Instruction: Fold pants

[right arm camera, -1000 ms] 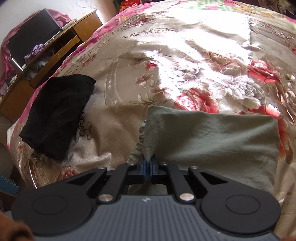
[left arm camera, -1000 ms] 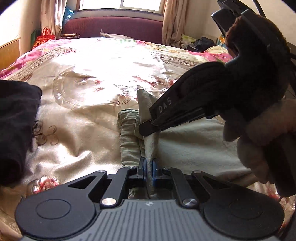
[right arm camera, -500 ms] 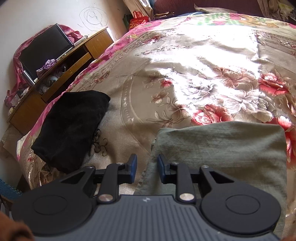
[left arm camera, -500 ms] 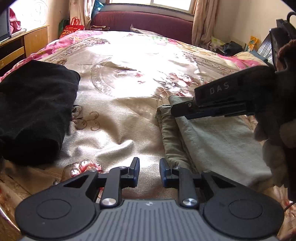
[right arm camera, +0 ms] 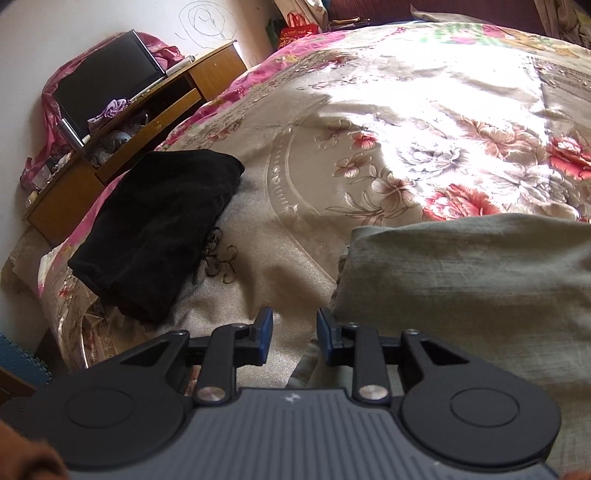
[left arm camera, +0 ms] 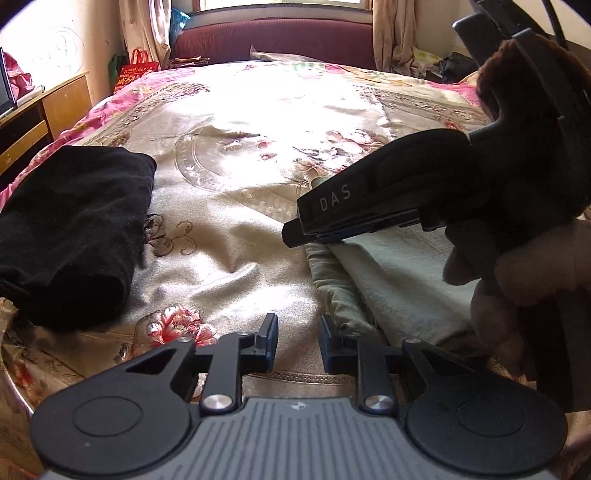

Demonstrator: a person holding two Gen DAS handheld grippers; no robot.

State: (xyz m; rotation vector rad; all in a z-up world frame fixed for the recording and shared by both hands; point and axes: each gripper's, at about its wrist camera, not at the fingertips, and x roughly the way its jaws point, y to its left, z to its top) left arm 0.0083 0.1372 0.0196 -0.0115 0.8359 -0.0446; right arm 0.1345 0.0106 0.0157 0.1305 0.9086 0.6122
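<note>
Olive-green folded pants (right arm camera: 472, 280) lie on the near right of the floral bedspread (left arm camera: 236, 229); both the left gripper (left arm camera: 298, 341) and right gripper (right arm camera: 294, 332) hover released, holding nothing, black garment (right arm camera: 159, 229) left.

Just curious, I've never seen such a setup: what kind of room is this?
Most likely a home bedroom: a bed under a floral bedspread, curtains by a window, and a wooden desk alongside.

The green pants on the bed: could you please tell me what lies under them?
The green pants lie folded on the floral bedspread, which shows all around them. Anything between their layers is covered.
</note>
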